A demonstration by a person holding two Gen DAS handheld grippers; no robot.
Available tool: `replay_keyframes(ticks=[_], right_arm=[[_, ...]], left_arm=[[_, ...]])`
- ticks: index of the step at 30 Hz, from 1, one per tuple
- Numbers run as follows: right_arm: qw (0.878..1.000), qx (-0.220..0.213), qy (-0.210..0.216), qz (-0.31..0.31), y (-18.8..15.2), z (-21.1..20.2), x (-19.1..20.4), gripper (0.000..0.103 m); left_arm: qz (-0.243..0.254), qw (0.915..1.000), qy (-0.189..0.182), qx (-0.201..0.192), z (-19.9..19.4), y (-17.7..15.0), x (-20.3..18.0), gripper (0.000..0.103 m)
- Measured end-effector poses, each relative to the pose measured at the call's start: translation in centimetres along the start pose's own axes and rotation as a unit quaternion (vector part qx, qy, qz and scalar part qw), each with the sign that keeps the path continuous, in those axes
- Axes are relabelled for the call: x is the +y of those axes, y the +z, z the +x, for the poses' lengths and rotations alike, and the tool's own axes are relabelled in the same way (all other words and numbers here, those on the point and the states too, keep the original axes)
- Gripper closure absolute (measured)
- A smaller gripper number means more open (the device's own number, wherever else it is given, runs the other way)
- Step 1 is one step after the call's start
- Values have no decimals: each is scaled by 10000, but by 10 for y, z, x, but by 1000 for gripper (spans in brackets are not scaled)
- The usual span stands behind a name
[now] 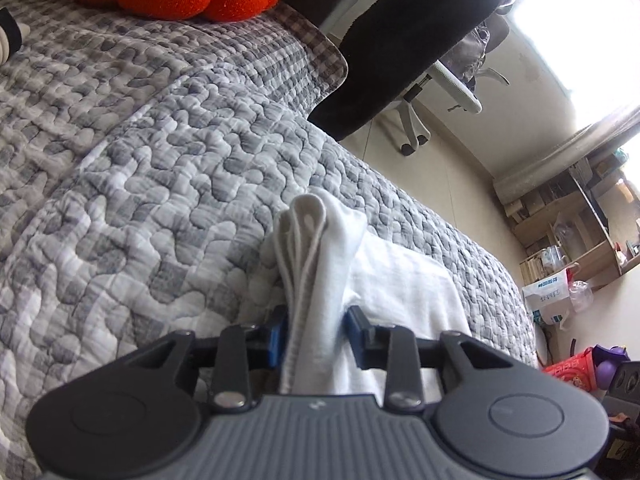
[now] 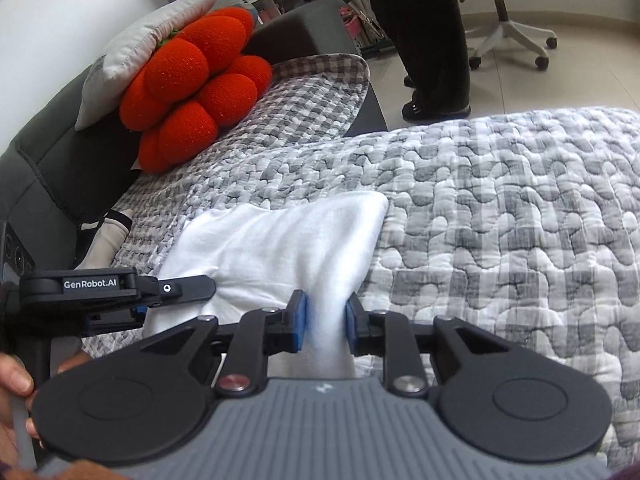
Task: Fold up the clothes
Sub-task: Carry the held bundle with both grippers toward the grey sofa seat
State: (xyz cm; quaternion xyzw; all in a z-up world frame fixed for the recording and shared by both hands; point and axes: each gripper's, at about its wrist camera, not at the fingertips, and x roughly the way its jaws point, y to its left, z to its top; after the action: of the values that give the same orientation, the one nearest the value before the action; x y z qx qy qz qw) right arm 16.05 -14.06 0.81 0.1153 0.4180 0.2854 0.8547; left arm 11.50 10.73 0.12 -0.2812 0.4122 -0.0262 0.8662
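Here, bunched white garment (image 2: 280,240)

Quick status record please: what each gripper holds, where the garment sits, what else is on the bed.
left gripper: shut on a bunched, layered edge of the white garment
right gripper: shut on another fold of the same garment
garment: partly folded, lying on the grey quilt
other items: red knitted cushion near the sofa back
background: person standing by office chair
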Motion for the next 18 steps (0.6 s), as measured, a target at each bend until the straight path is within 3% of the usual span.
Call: replay_keyframes(ticks=[6,10,18], right_arm=[[10000,58,-43,-21,-2,4,1,72],[9999,14,-76,-104,-3,3,4,71],[9979,-372,-150,-503,-2,-9,20,74]], left_arm=[[309,9990,224,-214,1,-4,-7,71],[429,9984,293,-244,0,-2,-9,81],[724,9954,377,-494,-14,-2,-23,84]])
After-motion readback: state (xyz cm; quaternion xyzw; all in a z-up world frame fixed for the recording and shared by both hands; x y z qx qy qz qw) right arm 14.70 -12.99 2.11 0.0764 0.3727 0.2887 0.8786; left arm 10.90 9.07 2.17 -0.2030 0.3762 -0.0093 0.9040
